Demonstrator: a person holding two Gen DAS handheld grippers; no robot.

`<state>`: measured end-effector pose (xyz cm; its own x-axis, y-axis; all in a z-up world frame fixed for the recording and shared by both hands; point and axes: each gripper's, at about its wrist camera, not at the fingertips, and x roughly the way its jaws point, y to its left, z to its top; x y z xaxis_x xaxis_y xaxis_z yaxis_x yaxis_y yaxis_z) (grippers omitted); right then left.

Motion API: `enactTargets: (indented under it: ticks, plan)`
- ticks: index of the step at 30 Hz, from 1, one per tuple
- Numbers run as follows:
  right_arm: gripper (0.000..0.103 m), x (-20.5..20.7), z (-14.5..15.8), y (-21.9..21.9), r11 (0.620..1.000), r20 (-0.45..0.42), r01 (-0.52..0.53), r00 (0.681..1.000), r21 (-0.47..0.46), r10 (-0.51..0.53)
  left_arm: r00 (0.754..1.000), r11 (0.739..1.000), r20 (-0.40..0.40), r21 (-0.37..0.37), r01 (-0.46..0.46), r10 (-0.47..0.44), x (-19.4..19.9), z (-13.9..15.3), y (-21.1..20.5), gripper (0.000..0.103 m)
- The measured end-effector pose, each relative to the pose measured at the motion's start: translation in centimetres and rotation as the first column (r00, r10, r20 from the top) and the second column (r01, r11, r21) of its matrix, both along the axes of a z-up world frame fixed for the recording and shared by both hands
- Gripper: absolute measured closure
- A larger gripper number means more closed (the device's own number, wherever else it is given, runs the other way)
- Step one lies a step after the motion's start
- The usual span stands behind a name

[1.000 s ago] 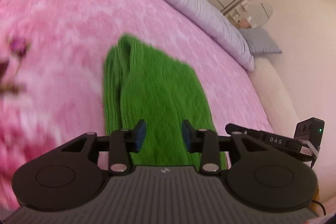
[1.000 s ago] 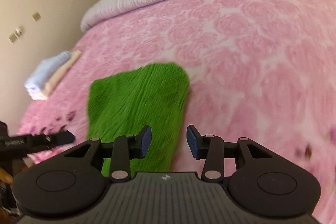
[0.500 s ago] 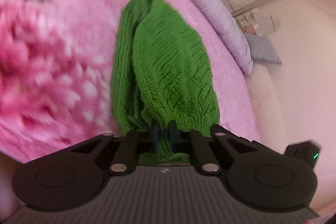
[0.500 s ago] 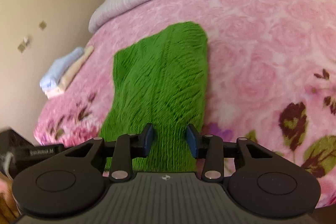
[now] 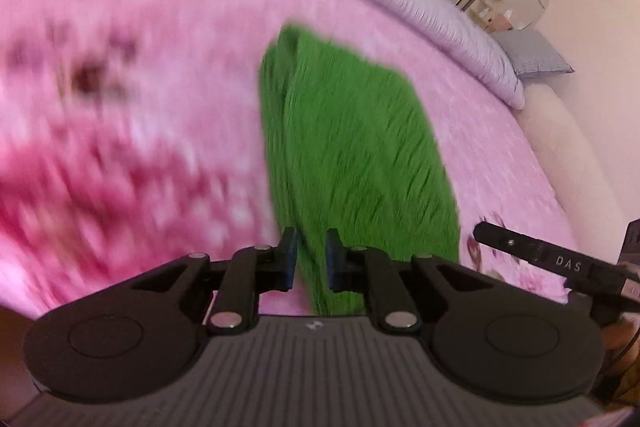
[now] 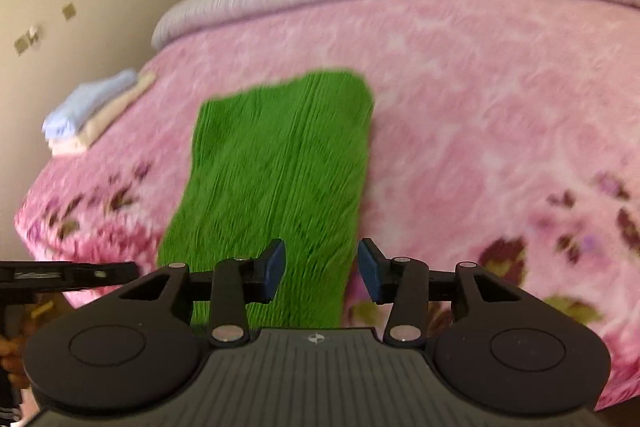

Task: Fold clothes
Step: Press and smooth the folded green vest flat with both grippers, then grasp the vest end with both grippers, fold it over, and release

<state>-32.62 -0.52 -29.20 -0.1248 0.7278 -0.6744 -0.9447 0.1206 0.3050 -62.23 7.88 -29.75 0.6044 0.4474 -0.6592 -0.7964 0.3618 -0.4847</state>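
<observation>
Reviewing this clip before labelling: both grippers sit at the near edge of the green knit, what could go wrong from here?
1. The green knit hangs toward the edge of the pink blanket; a pull toward the person might drag it off.
2. The left gripper is only partly open around the left-side layers; closing could catch just one layer and skew the fold.
3. The right gripper is open over the knit's right edge; it may also pinch blanket.

Pink blanket (image 6: 500,99) lies bare right of the green knit (image 6: 280,163); folded towels (image 6: 92,111) occupy its left edge.
</observation>
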Motion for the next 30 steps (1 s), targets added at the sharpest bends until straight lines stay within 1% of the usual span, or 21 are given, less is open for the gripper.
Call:
enactTargets:
  ticks: [2, 3, 5, 7, 9, 11, 12, 14, 24, 30]
  plan:
    - [0.060, 0.4, 0.2, 0.4, 1.000, -0.018, 0.013, 1.000, 0.028, -0.012, 1.000, 0.999, 0.000, 0.048, 0.017, -0.018, 0.8, 1.3, 0.1, 0.093]
    - [0.061, 0.4, 0.1, 0.6, 0.999, -0.023, 0.019, 1.000, 0.034, -0.019, 0.999, 0.998, 0.001, 0.054, 0.034, -0.034, 1.4, 1.4, 0.1, 0.093]
    - [0.069, 0.1, -0.2, 1.1, 0.999, -0.042, 0.014, 0.999, 0.046, -0.012, 0.998, 0.996, -0.005, 0.059, 0.065, -0.064, 2.9, 0.9, 0.1, 0.093]
    - [0.073, -0.2, -0.7, 1.4, 0.998, -0.059, 0.004, 0.998, 0.056, -0.001, 0.996, 0.993, -0.014, 0.071, 0.094, -0.093, 4.6, 0.3, 0.2, 0.092]
    - [0.073, -0.6, -1.4, 1.8, 0.999, -0.066, -0.006, 0.998, 0.053, 0.010, 0.993, 0.993, -0.060, 0.056, 0.105, -0.102, 5.9, -0.8, 0.7, 0.092]
    - [0.074, -1.0, -2.7, 2.4, 1.000, -0.056, -0.018, 0.998, 0.006, 0.019, 0.989, 0.994, -0.110, 0.033, 0.107, -0.103, 6.7, -2.0, 1.0, 0.090]
    - [0.074, -1.2, -3.5, 2.7, 1.000, -0.050, -0.024, 0.998, -0.020, 0.023, 0.987, 0.994, -0.122, 0.025, 0.106, -0.102, 7.0, -2.4, 1.1, 0.089]
    - [0.074, -1.4, -4.2, 2.8, 0.999, -0.046, -0.027, 0.999, -0.032, 0.026, 0.988, 0.995, -0.120, 0.019, 0.099, -0.096, 6.9, -2.4, 1.0, 0.089]
    - [0.076, -1.6, -4.6, 3.0, 0.998, -0.041, -0.034, 0.999, -0.044, 0.032, 0.987, 0.995, -0.132, 0.022, 0.100, -0.096, 7.0, -2.5, 1.1, 0.088]
    - [0.076, -1.4, -4.2, 3.4, 0.997, -0.047, -0.041, 0.998, -0.060, 0.038, 0.987, 0.995, -0.129, 0.013, 0.101, -0.099, 7.0, -2.3, 1.2, 0.087]
